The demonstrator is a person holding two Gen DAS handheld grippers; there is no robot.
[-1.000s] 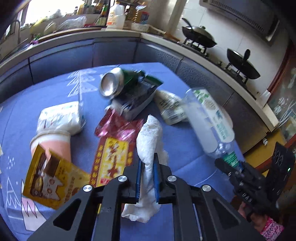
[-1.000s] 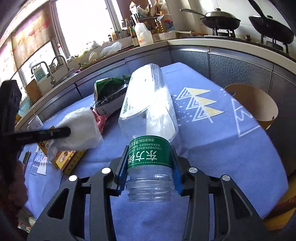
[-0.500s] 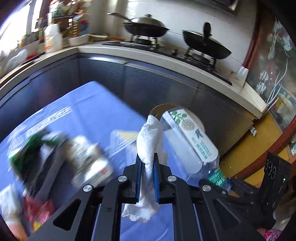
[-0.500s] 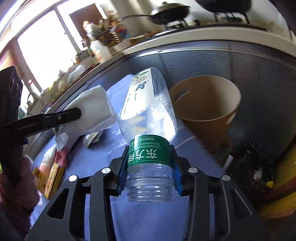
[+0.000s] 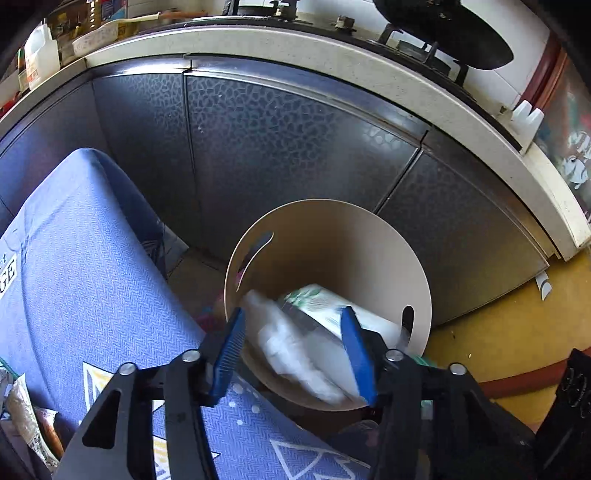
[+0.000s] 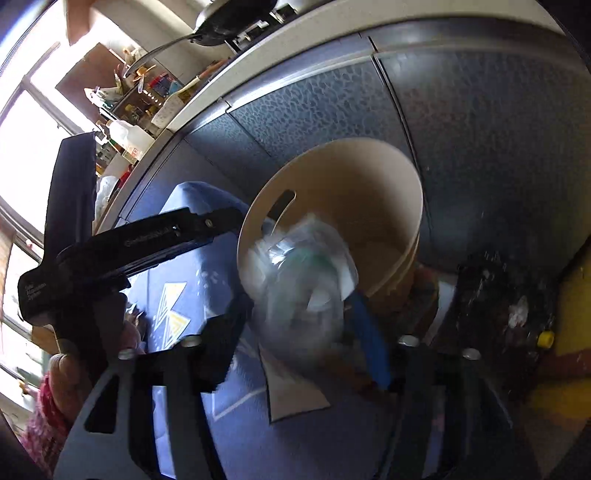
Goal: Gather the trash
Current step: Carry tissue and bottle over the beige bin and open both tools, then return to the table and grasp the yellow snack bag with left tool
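Note:
A round beige trash bin point(image 5: 373, 221) stands on the floor beside the blue-clothed table point(image 5: 81, 280). My left gripper point(image 5: 295, 350) is open right above the bin's near rim; a blurred white tissue point(image 5: 291, 350) drops between its blue pads. The clear plastic bottle point(image 5: 325, 306) with a green-printed label lies tilted inside the bin. In the right wrist view my right gripper point(image 6: 306, 332) is open, and the blurred bottle point(image 6: 303, 280) falls from it into the bin point(image 6: 369, 177). The left gripper's fingers point(image 6: 166, 240) show at its left.
Dark cabinet fronts point(image 5: 295, 140) and a pale countertop point(image 5: 332, 51) with a black wok point(image 5: 443, 29) stand behind the bin. The floor point(image 5: 509, 332) at the right is yellow. Some wrappers point(image 5: 22, 417) lie at the table's lower left.
Both grippers swung from the table to above the bin and opened. The tissue has left the left gripper and the bottle has left the right gripper; both fall into the bin.

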